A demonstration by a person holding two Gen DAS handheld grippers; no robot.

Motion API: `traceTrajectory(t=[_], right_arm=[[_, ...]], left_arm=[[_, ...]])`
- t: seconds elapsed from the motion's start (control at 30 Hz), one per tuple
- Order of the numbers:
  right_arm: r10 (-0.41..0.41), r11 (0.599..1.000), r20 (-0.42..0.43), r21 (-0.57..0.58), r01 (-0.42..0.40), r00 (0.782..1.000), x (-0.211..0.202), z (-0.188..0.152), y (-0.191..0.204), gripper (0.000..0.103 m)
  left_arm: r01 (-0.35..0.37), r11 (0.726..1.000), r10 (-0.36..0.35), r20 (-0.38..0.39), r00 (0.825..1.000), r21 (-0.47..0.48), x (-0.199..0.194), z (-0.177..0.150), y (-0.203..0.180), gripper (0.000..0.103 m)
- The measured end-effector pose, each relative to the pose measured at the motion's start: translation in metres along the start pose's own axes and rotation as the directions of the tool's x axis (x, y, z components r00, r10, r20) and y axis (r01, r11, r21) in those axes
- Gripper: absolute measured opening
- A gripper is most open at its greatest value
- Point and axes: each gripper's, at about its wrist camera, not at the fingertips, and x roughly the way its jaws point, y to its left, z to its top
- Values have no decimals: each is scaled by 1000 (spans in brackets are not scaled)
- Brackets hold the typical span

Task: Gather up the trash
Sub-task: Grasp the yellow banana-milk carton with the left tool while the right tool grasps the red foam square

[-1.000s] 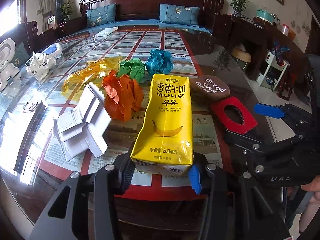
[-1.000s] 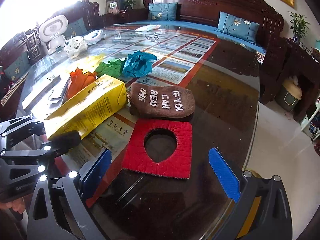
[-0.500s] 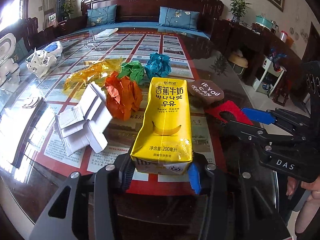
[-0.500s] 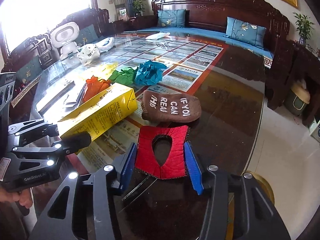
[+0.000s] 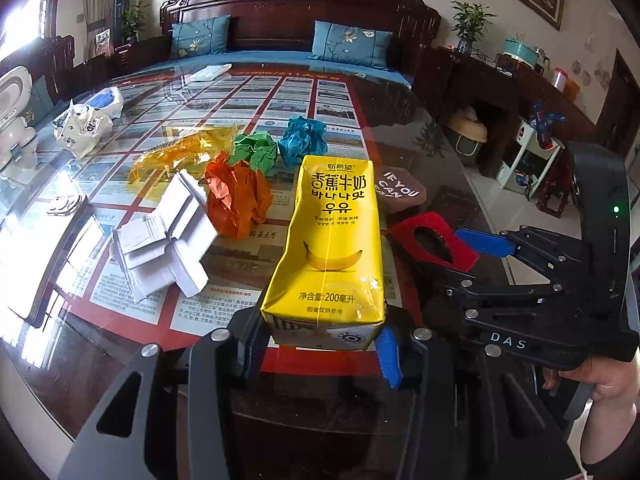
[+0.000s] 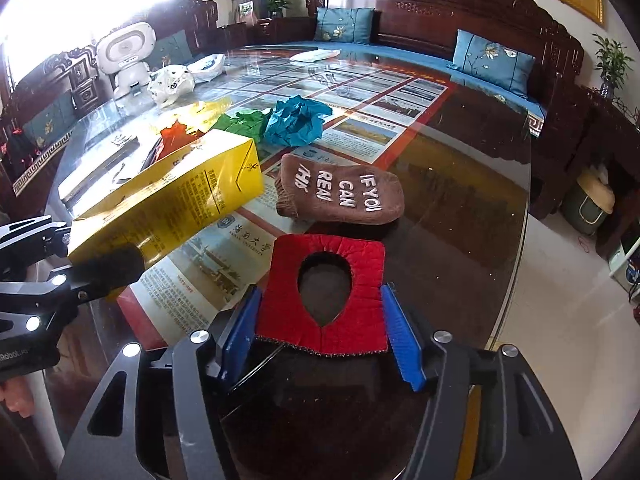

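My left gripper (image 5: 320,340) is shut on the base of a yellow banana-milk carton (image 5: 332,240), which it holds tilted above the glass table. The right gripper (image 6: 320,332) has a red cloth piece with a hole (image 6: 280,280) between its blue pads. The pads touch its two side edges while the jaws are opening slightly. From the left wrist view the red piece (image 5: 408,228) looks tipped up off the glass. A brown sock with white letters (image 6: 344,196) lies just beyond it. Orange (image 5: 236,200), green (image 5: 256,152) and blue (image 5: 302,142) paper balls lie left of the carton.
Folded white paper (image 5: 164,248) and yellow cellophane (image 5: 180,156) lie further left. A white plastic bag (image 6: 172,84) and a white robot toy (image 6: 128,52) stand at the far left. The table's curved edge (image 6: 516,240) runs close on the right, with floor beyond.
The right gripper's jaws came in from wide apart onto the red cloth piece, bunched it, then eased so that it spread flatter. The left gripper kept still with the carton.
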Motion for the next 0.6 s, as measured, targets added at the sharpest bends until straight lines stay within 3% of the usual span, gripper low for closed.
traceTrajectory(t=[0.13,0.37,0.43,0.6], right_arm=[[21,1000,13,4,-21,1000,-5,-5,-2,41],[76,996,70,44,-80,995,-27,-14,-10,39],[93,993,91,62,-99,991,-37,-15,-16,25],[77,995,81,62,-82,994,-37,-16,-21,23]], left_arm=[[20,1000,-20,13,1000,-12,-6,-1,0,46],[41,999,-42,31,999,13,-14,2,-13,46],[49,999,-50,32,998,21,-14,3,-19,46],[66,997,-67,24,997,41,-10,5,-36,46]])
